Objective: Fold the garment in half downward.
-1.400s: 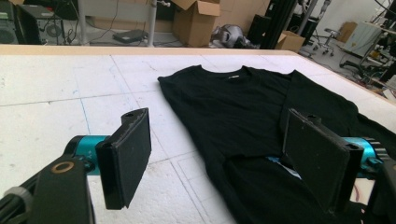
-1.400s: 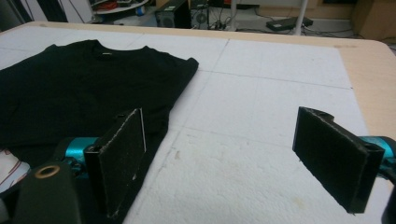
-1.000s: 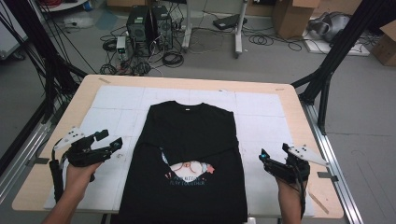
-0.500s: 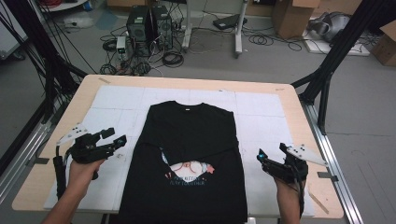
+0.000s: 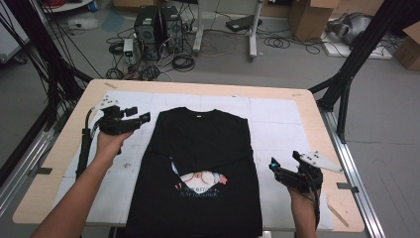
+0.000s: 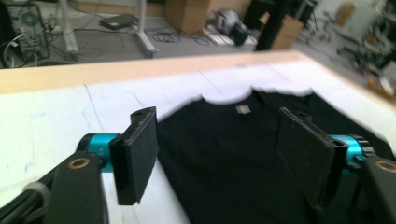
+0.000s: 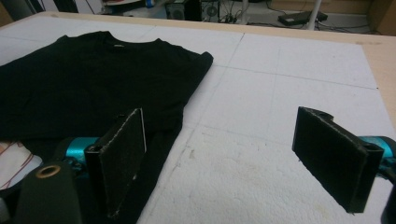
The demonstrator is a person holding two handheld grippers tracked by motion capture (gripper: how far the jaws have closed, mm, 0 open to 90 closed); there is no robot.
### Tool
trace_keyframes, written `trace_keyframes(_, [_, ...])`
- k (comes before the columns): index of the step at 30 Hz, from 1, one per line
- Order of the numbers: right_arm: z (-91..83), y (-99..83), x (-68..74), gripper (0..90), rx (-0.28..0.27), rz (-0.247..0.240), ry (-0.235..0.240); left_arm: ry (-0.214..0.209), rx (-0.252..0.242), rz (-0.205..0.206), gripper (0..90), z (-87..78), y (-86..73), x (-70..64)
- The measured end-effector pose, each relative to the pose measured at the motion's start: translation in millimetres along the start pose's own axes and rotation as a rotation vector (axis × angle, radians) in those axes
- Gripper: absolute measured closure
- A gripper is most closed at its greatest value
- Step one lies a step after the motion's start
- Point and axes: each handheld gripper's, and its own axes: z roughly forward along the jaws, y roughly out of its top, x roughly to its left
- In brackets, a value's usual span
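Lying flat on the white mat, the black T-shirt sits in the middle of the table, collar toward the far edge, sleeves tucked in, a fold across the front showing a pale printed picture with pink lettering under it. Over on the left, the left gripper hangs just off the shirt's upper left corner, jaws spread wide; its own view has the collar label framed between them. On the other side, the right gripper sits beside the shirt's right edge, low on the mat, jaws also wide apart with bare mat between them. Beyond the table, computer towers, loose cables and cardboard boxes on the floor.
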Motion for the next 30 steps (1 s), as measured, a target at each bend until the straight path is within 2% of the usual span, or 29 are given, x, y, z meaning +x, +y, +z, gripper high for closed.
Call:
trace_keyframes(1, [1.7, 0.7, -0.2, 15.9, -0.001, -0.003, 0.0, 0.003, 0.0, -0.007, 31.1, 6.6, 3.0, 1.9])
trace_keyframes(5, [3.7, 5.0, 1.1, 16.1, 0.012, -0.015, 0.005, 0.026, 0.053, 0.005, 31.5, 32.0, 9.1, 8.3])
trace_keyframes(8, [3.2, 9.9, 1.5, 16.1, 0.02, -0.024, 0.005, 0.028, 0.08, -0.001, 32.1, 47.5, 3.0, 14.6])
trace_keyframes(9, [2.7, 11.2, 1.3, 16.1, 0.024, -0.027, 0.004, 0.043, 0.099, 0.004, 32.1, 54.3, -1.0, 18.6])
trace_keyframes(13, [1.8, 17.5, -1.5, 17.8, 0.041, -0.029, 0.001, 0.06, 0.112, 0.005, 34.9, 65.8, -9.7, 28.2])
trace_keyframes(15, [3.1, 20.1, -2.9, 17.7, 0.049, -0.03, -0.006, 0.088, 0.132, 0.009, 35.7, 70.9, -15.8, 35.6])
trace_keyframes(17, [4.8, 22.8, -2.4, 17.7, 0.058, -0.022, -0.009, 0.097, 0.147, -0.014, 35.4, 74.3, -20.9, 42.2])
trace_keyframes(19, [7.6, 25.6, -1.5, 17.8, 0.06, -0.032, -0.012, 0.1, 0.176, -0.041, 29.6, 80.0, -25.3, 47.3])
trace_keyframes(20, [9.1, 26.9, -0.4, 18.0, 0.062, -0.031, -0.013, 0.118, 0.21, -0.037, 28.0, 84.1, -26.2, 47.7])
trace_keyframes(21, [10.9, 28.1, 0.2, 18.1, 0.067, -0.036, -0.012, 0.134, 0.237, -0.017, 30.6, 88.0, -26.4, 46.5])
trace_keyframes(22, [12.9, 29.1, 1.0, 18.2, 0.071, -0.037, -0.012, 0.129, 0.248, 0.002, 33.0, 91.5, -26.4, 45.0])
trace_keyframes(25, [17.7, 31.2, 3.3, 18.3, 0.076, -0.041, -0.008, 0.111, 0.274, 0.039, 31.2, 100.6, -25.7, 40.8])
trace_keyframes(30, [25.3, 34.9, 7.8, 18.3, 0.088, -0.057, 0.002, 0.12, 0.295, 0.052, 35.6, 109.8, -31.4, 37.9])
